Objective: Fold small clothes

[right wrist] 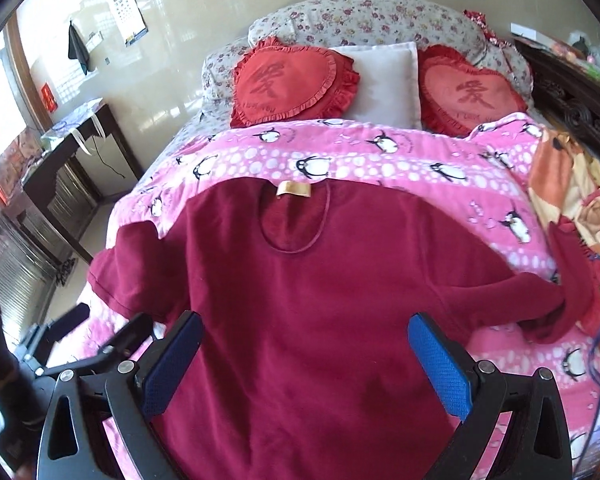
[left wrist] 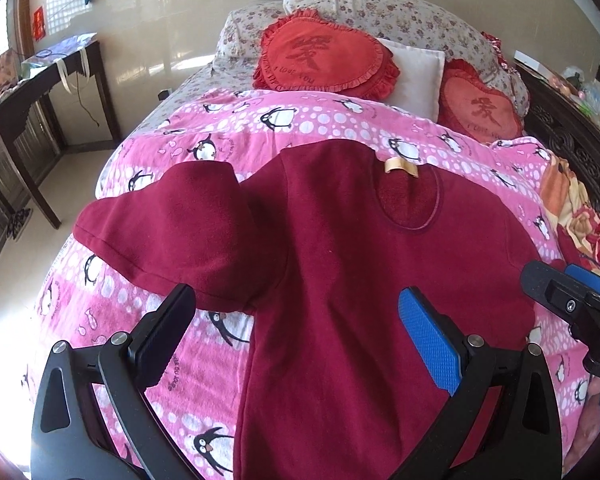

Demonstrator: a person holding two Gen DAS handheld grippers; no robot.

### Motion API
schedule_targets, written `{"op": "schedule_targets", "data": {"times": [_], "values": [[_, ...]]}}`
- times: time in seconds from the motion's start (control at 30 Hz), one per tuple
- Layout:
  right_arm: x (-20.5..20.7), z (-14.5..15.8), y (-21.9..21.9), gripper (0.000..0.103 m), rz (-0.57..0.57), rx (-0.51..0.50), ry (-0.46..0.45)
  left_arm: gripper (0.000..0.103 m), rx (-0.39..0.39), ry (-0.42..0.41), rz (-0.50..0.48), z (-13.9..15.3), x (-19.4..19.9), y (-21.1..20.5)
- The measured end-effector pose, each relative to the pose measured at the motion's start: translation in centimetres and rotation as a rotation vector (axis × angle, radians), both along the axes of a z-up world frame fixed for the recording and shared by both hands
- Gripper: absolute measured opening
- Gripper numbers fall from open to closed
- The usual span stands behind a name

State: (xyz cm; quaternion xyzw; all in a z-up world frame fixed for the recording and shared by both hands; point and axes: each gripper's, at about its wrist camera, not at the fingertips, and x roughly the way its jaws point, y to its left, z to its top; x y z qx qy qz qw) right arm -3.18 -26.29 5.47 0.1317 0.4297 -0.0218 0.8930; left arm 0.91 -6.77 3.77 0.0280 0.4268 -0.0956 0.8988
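A dark red short-sleeved shirt (left wrist: 340,248) (right wrist: 312,292) lies flat and face up on a pink penguin blanket (left wrist: 148,304) (right wrist: 340,160), its collar with a gold label (left wrist: 401,167) (right wrist: 294,189) pointing away from me. My left gripper (left wrist: 296,320) hovers open over the shirt's left side below the left sleeve (left wrist: 172,232), holding nothing. My right gripper (right wrist: 306,354) stands open over the shirt's body, also holding nothing. The right sleeve (right wrist: 512,300) stretches toward the bed's right side. The right gripper's fingers (left wrist: 560,292) show at the right edge of the left wrist view.
Two red heart cushions (right wrist: 292,84) (right wrist: 472,92), a white pillow (right wrist: 384,80) and floral pillows (right wrist: 360,20) fill the bed's head. A dark wooden table (left wrist: 40,92) stands at the left by the floor. An orange floral blanket (right wrist: 568,200) lies at the right.
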Motion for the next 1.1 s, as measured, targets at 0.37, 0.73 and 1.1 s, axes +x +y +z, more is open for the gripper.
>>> {"op": "schedule_targets", "data": {"times": [0.37,0.73,1.1], "values": [[2.4,-3.1,0.1,0.102,-0.026,-0.051,0.009,0.102,-0.012,0.064,0.037,-2.6,1.7,1.0],[3.7,-5.5,1.3,0.102,-0.009,-0.077,0.044,0.102,-0.038,0.105,0.064,-4.1,2.4,2.7],[4.4,-6.6,2.7,0.102,0.008,-0.109,0.061,0.102,-0.037,0.104,0.108,-4.4,3.2,4.5]]}}
